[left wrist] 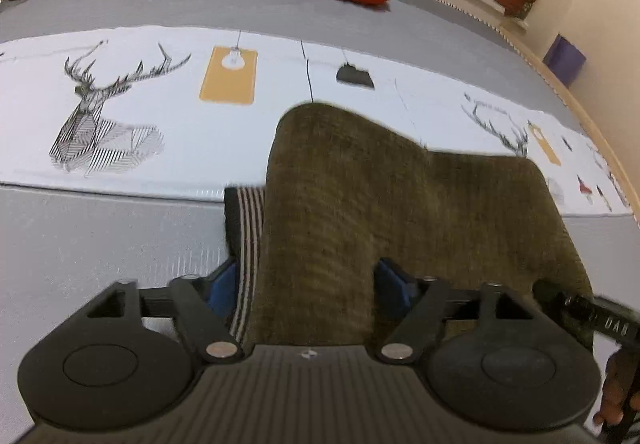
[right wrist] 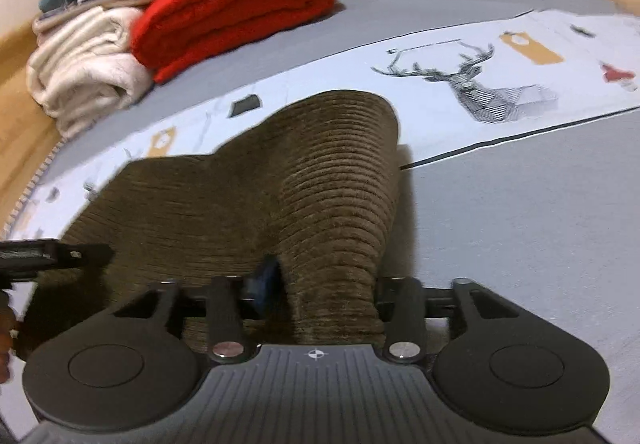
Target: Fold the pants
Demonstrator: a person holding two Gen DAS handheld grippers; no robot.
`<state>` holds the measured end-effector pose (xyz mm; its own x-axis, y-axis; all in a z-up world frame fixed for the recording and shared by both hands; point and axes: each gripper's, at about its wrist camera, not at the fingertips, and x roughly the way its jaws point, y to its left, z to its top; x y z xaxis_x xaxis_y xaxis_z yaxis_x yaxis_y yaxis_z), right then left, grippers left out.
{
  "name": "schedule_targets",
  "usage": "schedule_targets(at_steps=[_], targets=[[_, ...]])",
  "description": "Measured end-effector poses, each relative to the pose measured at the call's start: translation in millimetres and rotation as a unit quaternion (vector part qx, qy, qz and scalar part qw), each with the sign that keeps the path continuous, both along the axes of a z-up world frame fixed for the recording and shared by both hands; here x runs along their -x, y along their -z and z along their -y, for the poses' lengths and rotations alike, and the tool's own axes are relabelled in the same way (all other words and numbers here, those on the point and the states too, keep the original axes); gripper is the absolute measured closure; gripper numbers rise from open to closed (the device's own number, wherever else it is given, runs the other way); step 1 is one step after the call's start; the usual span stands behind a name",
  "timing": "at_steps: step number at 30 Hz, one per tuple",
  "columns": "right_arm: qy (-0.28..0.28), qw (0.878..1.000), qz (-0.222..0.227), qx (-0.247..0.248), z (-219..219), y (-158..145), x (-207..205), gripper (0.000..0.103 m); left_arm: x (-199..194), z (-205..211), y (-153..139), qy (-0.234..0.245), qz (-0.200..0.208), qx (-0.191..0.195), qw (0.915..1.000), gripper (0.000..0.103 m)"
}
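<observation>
The pants point(left wrist: 400, 212), olive-brown ribbed fabric, lie bunched on a gray bed point(left wrist: 100, 244), partly over a pale printed sheet point(left wrist: 160, 116) with deer drawings.

Left gripper point(left wrist: 310, 284): jaws spread wide. A raised fold of the pants runs between the 2 blue pads point(left wrist: 394, 286) and back toward the gripper body. A striped band point(left wrist: 248, 244) of the fabric lies against the left-hand pad. The fabric fills the gap, but whether the pads press on it cannot be told.

Right gripper point(right wrist: 324, 288): jaws about half spread. A ridge of the pants rises between them and reaches away over the sheet. 1 blue pad point(right wrist: 266, 280) shows beside the fabric; the other is hidden behind it. Firm contact cannot be told.

The other gripper shows at the outer edge of each view, at the same bundle.

Beyond the pants, well apart: a folded red blanket point(right wrist: 236, 0) and a cream blanket point(right wrist: 88, 72), touching.
</observation>
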<state>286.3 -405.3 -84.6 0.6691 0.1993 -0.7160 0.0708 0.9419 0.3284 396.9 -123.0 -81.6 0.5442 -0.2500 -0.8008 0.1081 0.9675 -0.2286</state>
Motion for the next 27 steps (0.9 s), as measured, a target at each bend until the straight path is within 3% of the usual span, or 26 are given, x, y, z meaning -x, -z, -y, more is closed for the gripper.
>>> schedule_targets(at_steps=[3, 5, 7, 8, 9, 10, 13, 18, 24, 27], targets=[[0.010, 1.000, 0.006, -0.007, 9, -11, 9, 0.041, 18, -4, 1, 0.012, -0.004, -0.015, 0.9998, 0.012], [0.017, 1.000, -0.006, -0.020, 16, -16, 19, 0.029, 30, -9, 6, 0.018, 0.003, -0.009, 0.9998, 0.012], [0.012, 0.996, -0.039, -0.080, 27, -8, 26, 0.029, 37, -14, 10, 0.017, 0.015, 0.000, 0.9997, 0.016], [0.014, 0.993, -0.053, -0.106, 31, -2, 29, 0.031, 39, -13, 10, 0.017, 0.020, -0.002, 0.9996, 0.019], [0.020, 0.991, -0.061, -0.119, 33, 2, 32, 0.041, 42, -11, 7, 0.022, 0.029, -0.009, 0.9993, 0.024], [0.025, 0.991, -0.062, -0.114, 34, 6, 32, 0.066, 45, -7, 4, 0.027, 0.037, -0.017, 0.9988, 0.026], [0.031, 0.992, -0.053, -0.113, 36, 9, 27, 0.077, 55, 4, -3, 0.034, 0.054, -0.035, 0.9973, 0.031], [0.026, 0.998, -0.010, -0.050, 33, 11, 10, 0.077, 59, 8, 3, 0.021, 0.047, -0.017, 0.9985, 0.029], [0.032, 0.998, -0.035, -0.030, 33, -3, 8, 0.055, 61, 7, 1, 0.016, 0.042, -0.029, 0.9986, 0.016], [-0.001, 1.000, 0.000, -0.001, 21, -25, 30, 0.038, 75, 7, 1, 0.028, 0.044, -0.037, 0.9980, 0.010]])
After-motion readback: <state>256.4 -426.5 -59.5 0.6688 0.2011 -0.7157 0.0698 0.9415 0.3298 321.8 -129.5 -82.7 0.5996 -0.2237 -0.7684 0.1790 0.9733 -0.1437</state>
